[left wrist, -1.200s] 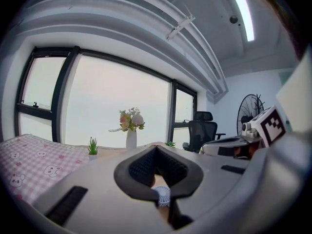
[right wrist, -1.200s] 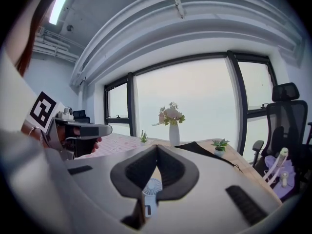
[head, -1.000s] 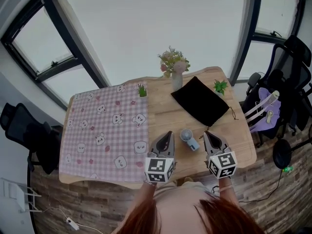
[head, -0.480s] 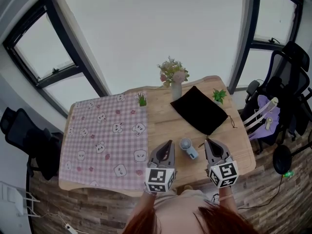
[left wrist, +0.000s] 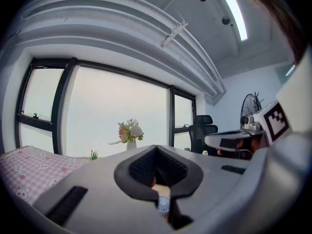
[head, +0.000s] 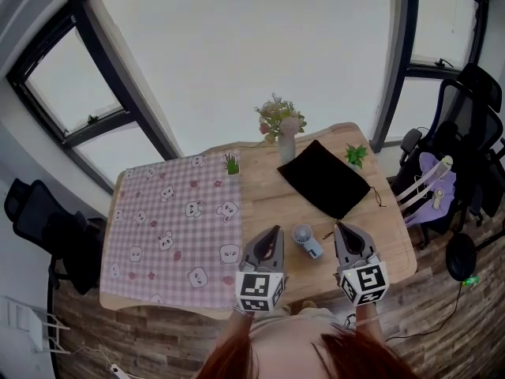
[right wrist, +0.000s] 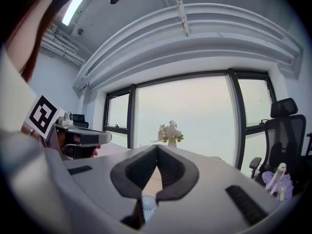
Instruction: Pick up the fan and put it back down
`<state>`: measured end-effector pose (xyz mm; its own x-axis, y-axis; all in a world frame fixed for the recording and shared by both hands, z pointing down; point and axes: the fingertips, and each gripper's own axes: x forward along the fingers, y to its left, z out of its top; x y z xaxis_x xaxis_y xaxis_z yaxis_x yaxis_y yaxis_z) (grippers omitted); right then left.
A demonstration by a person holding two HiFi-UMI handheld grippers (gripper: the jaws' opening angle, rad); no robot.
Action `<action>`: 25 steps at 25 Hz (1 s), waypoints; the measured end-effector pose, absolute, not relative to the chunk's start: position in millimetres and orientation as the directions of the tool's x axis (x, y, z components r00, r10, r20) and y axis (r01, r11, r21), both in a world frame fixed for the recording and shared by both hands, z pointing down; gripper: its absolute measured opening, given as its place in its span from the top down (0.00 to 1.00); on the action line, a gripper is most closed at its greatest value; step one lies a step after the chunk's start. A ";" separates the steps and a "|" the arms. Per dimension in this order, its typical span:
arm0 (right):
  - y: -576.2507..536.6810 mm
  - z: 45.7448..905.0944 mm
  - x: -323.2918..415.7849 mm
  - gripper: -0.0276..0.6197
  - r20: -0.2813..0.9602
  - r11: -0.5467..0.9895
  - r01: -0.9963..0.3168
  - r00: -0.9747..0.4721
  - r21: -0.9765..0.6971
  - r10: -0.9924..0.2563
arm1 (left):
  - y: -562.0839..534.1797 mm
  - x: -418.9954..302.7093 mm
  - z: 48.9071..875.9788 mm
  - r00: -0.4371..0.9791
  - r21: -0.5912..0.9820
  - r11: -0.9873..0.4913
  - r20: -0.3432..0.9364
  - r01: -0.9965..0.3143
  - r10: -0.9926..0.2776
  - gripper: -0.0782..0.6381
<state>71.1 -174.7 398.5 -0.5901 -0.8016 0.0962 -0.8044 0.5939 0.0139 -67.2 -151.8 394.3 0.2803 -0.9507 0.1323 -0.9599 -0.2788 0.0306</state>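
left gripper [head: 275, 230], right gripper [head: 340, 227], level, closed, flanking fan [head: 304, 238]

The cloth [head: 177, 227] covers the left half of the table [head: 268, 204], from its left edge to about the middle. On the bare right half, the fan [head: 306, 240] lies close to the near edge. The left gripper [head: 274, 231] is held just to the fan's left and the right gripper [head: 341, 228] just to its right, both apart from it. Behind the fan, the pouch [head: 325, 178] lies toward the far right corner. The vase of flowers [head: 282, 125] stands at the middle of the far edge, just left of the pouch. A small plant [head: 231, 164] stands at the cloth's far right corner, and a second small plant [head: 356, 155] by the table's far right corner. One chair [head: 47, 227] stands off the left edge, and another chair [head: 465, 133] off the right edge
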 end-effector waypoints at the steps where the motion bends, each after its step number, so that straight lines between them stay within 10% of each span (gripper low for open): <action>1: -174.6 396.6 71.3 0.96 0.092 0.592 -0.806 -0.588 0.018 -0.803 | -151.5 -66.9 393.0 0.282 0.029 -0.280 0.132 -0.959 -0.950 0.88; 25: -169.3 387.0 63.8 0.96 0.089 0.604 -0.791 -0.598 0.099 -0.797 | -151.0 -63.8 392.1 0.298 0.030 -0.297 0.135 -0.954 -0.945 0.88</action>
